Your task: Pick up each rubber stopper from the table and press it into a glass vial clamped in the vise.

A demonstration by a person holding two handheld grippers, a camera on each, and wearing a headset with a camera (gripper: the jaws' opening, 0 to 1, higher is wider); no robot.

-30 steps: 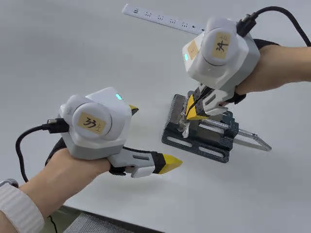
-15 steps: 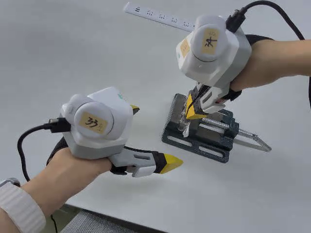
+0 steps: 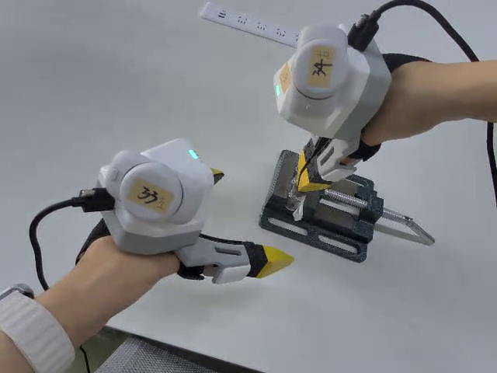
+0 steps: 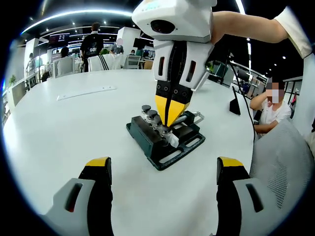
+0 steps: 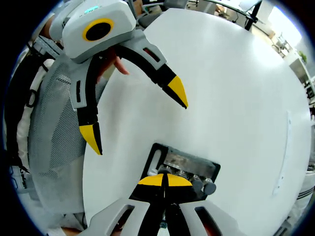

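A dark metal vise [image 3: 311, 225] stands on the white table and clamps a row of small glass vials [image 4: 171, 139]. Two of the vials carry dark rubber stoppers [image 4: 146, 108], which also appear as grey caps [image 5: 204, 186] in the right gripper view. My right gripper [image 3: 306, 183] points down with its yellow tips pressed together right over the vial row [image 4: 169, 112], and I see nothing between them. My left gripper [image 3: 245, 217] hovers open to the left of the vise and holds nothing; its jaws stand wide apart [image 4: 163, 164].
A white power strip [image 3: 248, 23] lies at the far side of the table. The vise's screw handle [image 3: 404, 224] sticks out to the right. A grey mesh chair [image 4: 280, 162] stands by the table edge. People sit and stand in the room behind.
The right gripper's body has shifted up and to the left while its shut tips stay over the vials. The left gripper has barely moved.
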